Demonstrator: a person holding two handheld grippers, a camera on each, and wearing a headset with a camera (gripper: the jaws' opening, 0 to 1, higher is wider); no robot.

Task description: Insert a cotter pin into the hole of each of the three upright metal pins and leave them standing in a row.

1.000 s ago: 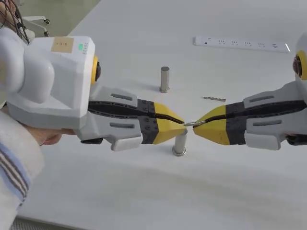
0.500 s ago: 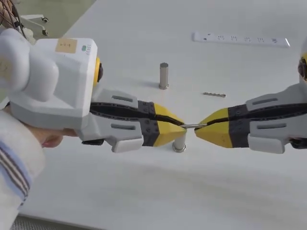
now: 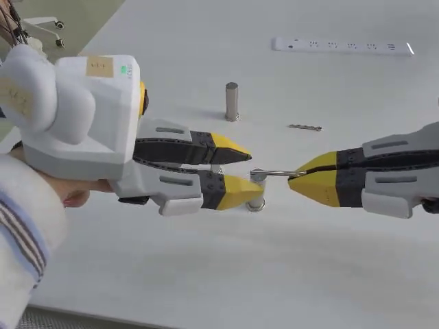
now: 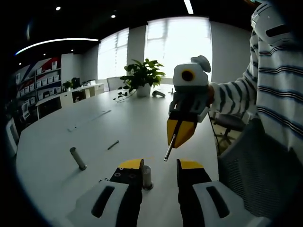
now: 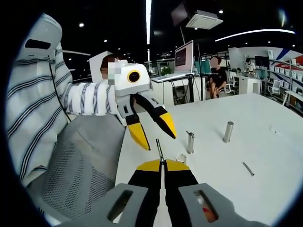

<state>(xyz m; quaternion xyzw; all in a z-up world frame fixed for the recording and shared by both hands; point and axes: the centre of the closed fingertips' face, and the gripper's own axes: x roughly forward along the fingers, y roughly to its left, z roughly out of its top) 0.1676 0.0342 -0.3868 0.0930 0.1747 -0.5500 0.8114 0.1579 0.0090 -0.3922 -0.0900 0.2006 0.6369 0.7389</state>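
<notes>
"What is my left gripper doing?"

"My left gripper [image 3: 247, 170] is wide open and holds nothing. In the left gripper view a short metal pin [image 3: 256, 203] stands between its two yellow tips. In the head view that is right in the middle."

"And my right one?"

"My right gripper [image 3: 293, 178] comes in from the right side. It is squeezed tight on a thin cotter pin [image 3: 273, 173]. The cotter pin lies level and points left. Its free end is right at the top of the metal pin. I can't tell if it is in the hole."

"Where are the other things?"

"A second metal pin [image 3: 232, 101] stands upright above the middle, well apart from the grippers. A loose cotter pin [image 3: 305, 127] lies flat on the white table [image 3: 206, 274], to the right of it. A power strip [image 3: 343, 46] lies along the upper right."
</notes>
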